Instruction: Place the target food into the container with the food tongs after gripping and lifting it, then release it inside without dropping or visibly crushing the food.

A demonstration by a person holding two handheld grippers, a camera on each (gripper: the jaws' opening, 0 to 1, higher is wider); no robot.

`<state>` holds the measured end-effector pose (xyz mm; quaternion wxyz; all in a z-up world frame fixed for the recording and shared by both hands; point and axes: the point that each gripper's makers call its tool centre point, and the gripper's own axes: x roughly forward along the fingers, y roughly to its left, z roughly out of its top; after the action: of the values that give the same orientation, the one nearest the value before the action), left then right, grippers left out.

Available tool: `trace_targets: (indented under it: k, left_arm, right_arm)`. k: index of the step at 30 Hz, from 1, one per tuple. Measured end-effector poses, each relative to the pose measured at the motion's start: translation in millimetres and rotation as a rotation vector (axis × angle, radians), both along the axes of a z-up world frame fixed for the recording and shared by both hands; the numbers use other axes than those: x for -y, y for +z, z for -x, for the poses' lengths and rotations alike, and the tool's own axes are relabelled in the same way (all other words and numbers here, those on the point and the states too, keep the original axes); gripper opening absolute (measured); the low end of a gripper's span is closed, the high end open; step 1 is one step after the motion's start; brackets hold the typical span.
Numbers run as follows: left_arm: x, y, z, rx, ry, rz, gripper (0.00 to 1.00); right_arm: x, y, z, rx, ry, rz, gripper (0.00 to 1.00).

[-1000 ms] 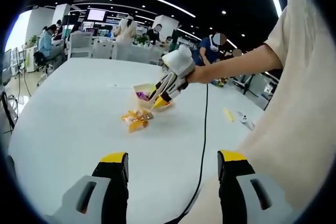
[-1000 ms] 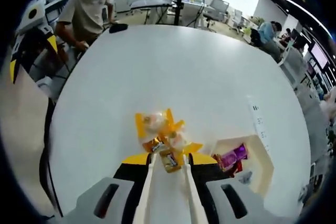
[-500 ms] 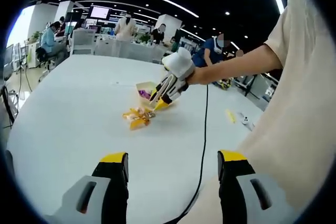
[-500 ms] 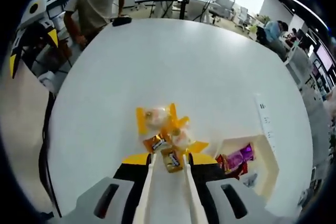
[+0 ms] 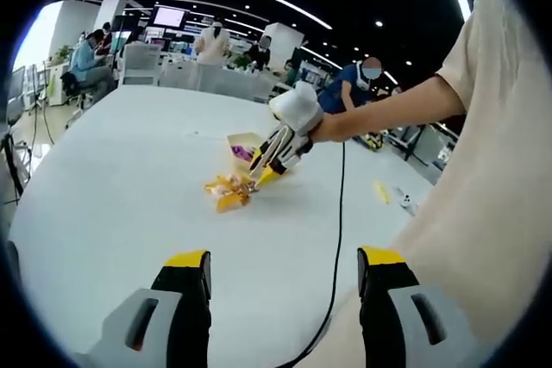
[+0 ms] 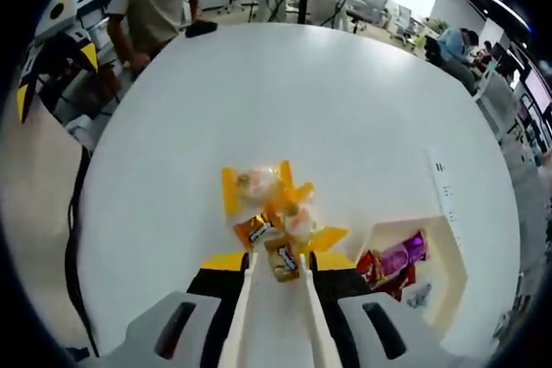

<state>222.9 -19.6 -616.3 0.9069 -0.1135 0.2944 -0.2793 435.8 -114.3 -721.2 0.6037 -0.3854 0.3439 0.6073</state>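
Left gripper view: left gripper (image 5: 280,277) at bottom of frame, jaws spread wide and empty, idle over the white table (image 5: 112,178); at frame centre the right gripper (image 5: 278,151) holds the food tongs (image 5: 259,170) down at the pile of wrapped snacks (image 5: 227,193), with the container (image 5: 243,141) just behind.

Right gripper view: right gripper clenched on the tongs, whose tips pinch one small snack packet (image 6: 282,260) at lower centre; container at lower right, near. Judged step: grip made, lift pending; next calls for raising gently and carrying rightward over the container rim.
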Motion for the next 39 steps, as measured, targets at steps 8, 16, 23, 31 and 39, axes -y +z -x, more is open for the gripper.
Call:
trace_targets:
  k: [8,16,23,31,39]
  left_arm:
    - [-0.4,-4.2,-1.7,-0.009,0.003,0.007,0.69]
    - [-1.0,-3.8,-2.3,-0.01,0.004,0.016,0.7]
    - [-2.6,-5.0,-2.4,-0.011,0.012,0.02,0.7]
    - [-4.1,-6.8,-1.6,-0.016,0.021,0.024,0.7]
    - [-5.9,-5.8,-2.9,-0.013,0.026,0.026,0.69]
  right_arm:
    - [4.0,-6.8,-1.8,0.004,0.016,0.016,0.28]
    - [1.0,-10.0,3.1,0.012,0.07,0.025,0.28]
    - [0.8,-17.5,2.3,0.039,0.127,0.064,0.28]
    - [-1.0,-20.0,1.9,0.042,0.144,0.081,0.28]
    - [-2.4,-21.7,3.6,0.046,0.142,0.088,0.26]
